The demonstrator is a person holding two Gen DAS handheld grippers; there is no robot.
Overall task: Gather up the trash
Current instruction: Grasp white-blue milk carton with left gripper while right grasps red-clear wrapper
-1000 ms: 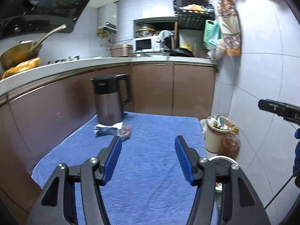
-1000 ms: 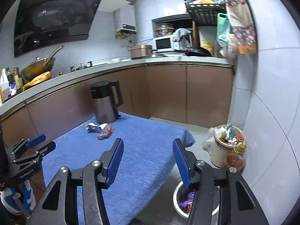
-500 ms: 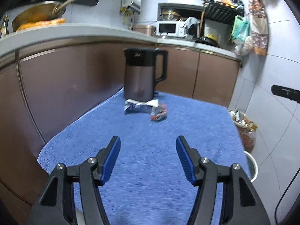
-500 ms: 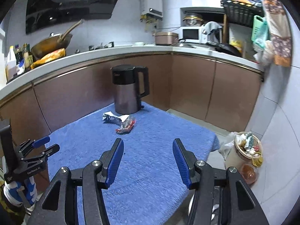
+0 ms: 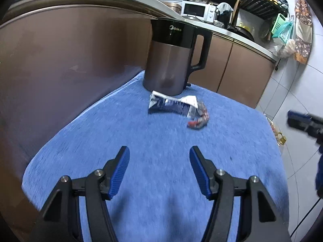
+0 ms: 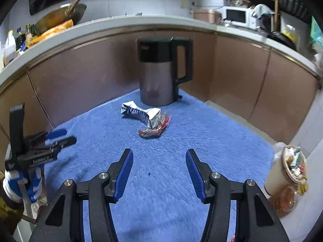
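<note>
A crumpled blue-and-white wrapper [image 5: 171, 104] [image 6: 139, 112] lies on the blue cloth just in front of a dark kettle [image 5: 173, 56] [image 6: 159, 70]. Touching its right end is a crinkled clear wrapper with red print [image 5: 198, 119] [image 6: 155, 128]. My left gripper [image 5: 159, 153] hovers over the cloth short of both wrappers, open and empty. My right gripper [image 6: 159, 155] is likewise open and empty, short of the red wrapper. The left gripper [image 6: 58, 136] also shows at the left edge of the right wrist view, held by a gloved hand [image 6: 22, 183].
The blue cloth [image 5: 161, 181] covers a low table against brown cabinets [image 6: 80, 80]. On the floor to the right stands a full paper cup of trash [image 6: 290, 169] beside a plastic jar [image 6: 284, 199]. A counter with a wok [image 6: 60, 14] and microwave [image 6: 238, 16] runs behind.
Both grippers have swept leftward and dropped closer over the cloth; the kettle and the wrappers now look larger and more central. The floor bowl has left both views.
</note>
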